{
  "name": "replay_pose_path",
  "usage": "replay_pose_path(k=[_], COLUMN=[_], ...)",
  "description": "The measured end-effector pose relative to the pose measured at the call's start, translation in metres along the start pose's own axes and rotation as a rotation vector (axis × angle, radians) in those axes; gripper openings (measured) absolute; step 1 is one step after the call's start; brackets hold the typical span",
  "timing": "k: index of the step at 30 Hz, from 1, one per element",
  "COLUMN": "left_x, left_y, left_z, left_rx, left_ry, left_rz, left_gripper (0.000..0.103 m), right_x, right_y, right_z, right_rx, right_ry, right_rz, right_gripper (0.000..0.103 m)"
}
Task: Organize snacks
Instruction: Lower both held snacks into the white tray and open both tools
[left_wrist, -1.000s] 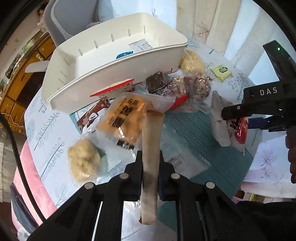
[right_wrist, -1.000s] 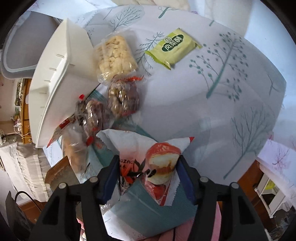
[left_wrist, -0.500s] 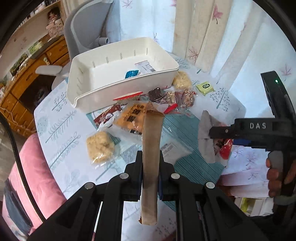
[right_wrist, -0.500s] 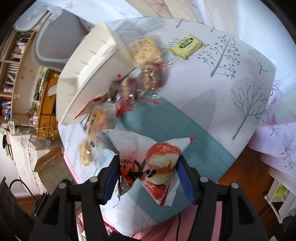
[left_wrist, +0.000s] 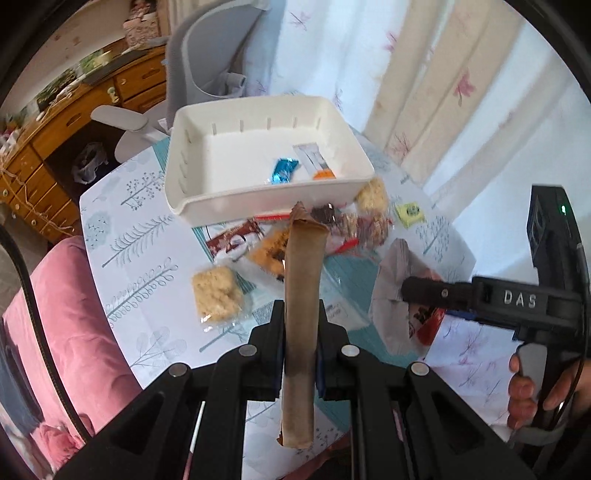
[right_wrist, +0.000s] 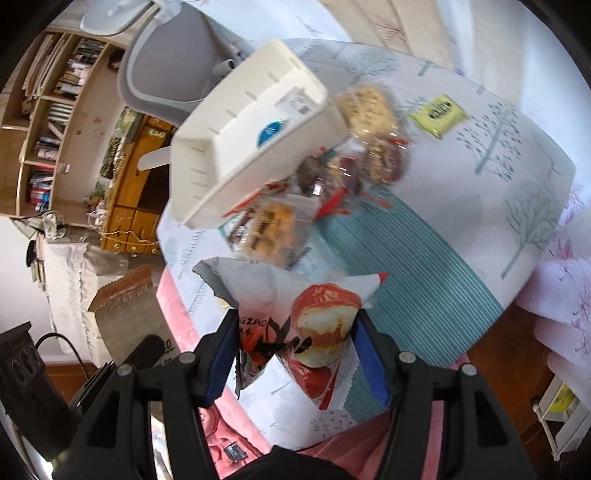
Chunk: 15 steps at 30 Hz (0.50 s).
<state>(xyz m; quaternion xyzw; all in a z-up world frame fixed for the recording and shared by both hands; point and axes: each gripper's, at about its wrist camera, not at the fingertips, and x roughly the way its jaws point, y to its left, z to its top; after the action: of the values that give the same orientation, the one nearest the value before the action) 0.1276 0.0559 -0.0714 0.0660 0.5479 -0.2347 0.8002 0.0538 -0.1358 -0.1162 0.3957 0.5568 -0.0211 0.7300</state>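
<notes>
My left gripper (left_wrist: 300, 350) is shut on a flat brown snack packet (left_wrist: 301, 306) that stands edge-on between its fingers, high above the table. My right gripper (right_wrist: 297, 350) is shut on a white and red snack bag (right_wrist: 317, 332) with a cake picture; the same bag (left_wrist: 393, 295) hangs at the right of the left wrist view. A white plastic basket (left_wrist: 258, 206) sits at the table's far side, holding a blue wrapped candy (left_wrist: 282, 170). In front of it lies a heap of wrapped snacks (left_wrist: 347, 225), with a pale rice cake (left_wrist: 218, 293) and a yellow-green packet (left_wrist: 409, 212) apart from it.
The round table (left_wrist: 140, 236) wears a tree-print cloth with a teal striped patch. A grey office chair (left_wrist: 207, 66) stands behind the basket, a wooden cabinet (left_wrist: 48, 162) at the left, pink cushions (left_wrist: 70, 314) at the near edge. Curtains hang behind.
Both grippers have risen away from the table with their packets still held. The basket and snack heap look smaller and farther, and more of the room shows.
</notes>
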Motion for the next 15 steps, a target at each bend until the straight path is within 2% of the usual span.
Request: replay_pose_path(k=[9, 15], left_x=[-0.007, 0.003], left_y=[0.004, 0.004], left_z=[0.044, 0.074], left_rx=[-0.104, -0.186], left_ry=[-0.071, -0.106], left_rz=[-0.006, 0.0], left_gripper=[0.01, 0.01], right_x=[-0.01, -0.008], right_y=[0.02, 0.026], right_z=[0.047, 0.087], right_rx=[-0.077, -0.123], right_ry=[-0.001, 0.017], right_rz=[0.066, 0.1], right_gripper=[0.061, 0.061])
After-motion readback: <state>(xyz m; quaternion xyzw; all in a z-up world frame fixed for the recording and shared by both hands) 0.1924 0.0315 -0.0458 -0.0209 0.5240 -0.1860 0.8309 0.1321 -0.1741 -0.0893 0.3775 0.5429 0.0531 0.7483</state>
